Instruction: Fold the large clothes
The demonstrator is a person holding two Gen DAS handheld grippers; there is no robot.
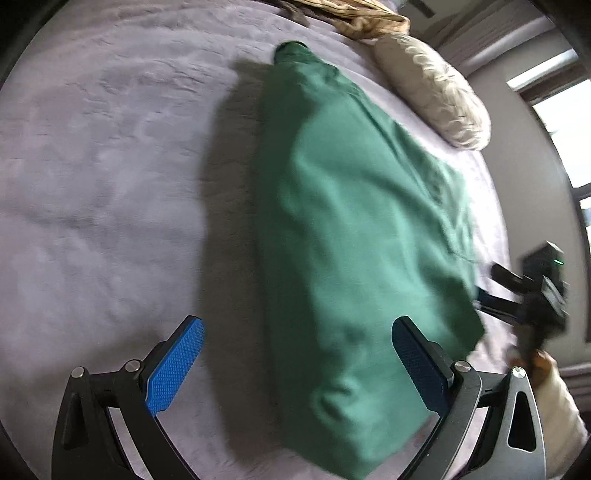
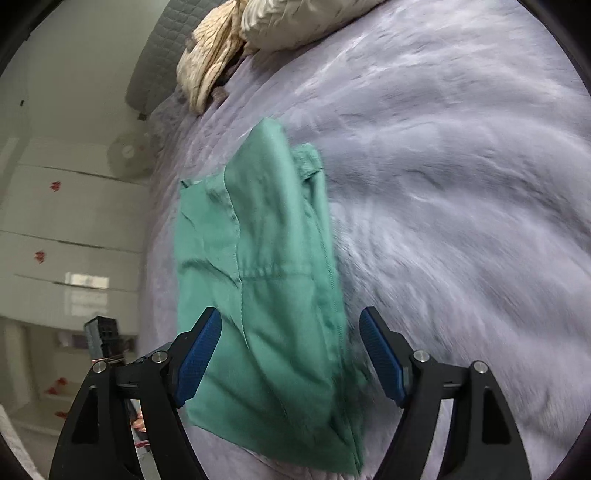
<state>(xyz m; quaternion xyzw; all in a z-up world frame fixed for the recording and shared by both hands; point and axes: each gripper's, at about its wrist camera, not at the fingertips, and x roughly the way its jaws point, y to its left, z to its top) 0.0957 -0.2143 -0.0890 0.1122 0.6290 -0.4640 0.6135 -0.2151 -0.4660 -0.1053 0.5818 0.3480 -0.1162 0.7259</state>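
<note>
A green garment (image 1: 351, 240) lies folded lengthwise on a lilac fuzzy bedspread (image 1: 103, 192). It also shows in the right wrist view (image 2: 266, 280). My left gripper (image 1: 295, 362) is open above the garment's near end, its blue pads (image 1: 173, 369) wide apart and holding nothing. My right gripper (image 2: 291, 354) is open above the garment's other end, empty. In the left wrist view the right gripper (image 1: 532, 295) shows beyond the garment's right edge.
Cream pillows (image 1: 432, 92) and a crumpled tan cloth (image 1: 362, 18) lie at the head of the bed. A window (image 1: 565, 122) is on the right. White cabinets (image 2: 74, 229) stand beyond the bed edge in the right wrist view.
</note>
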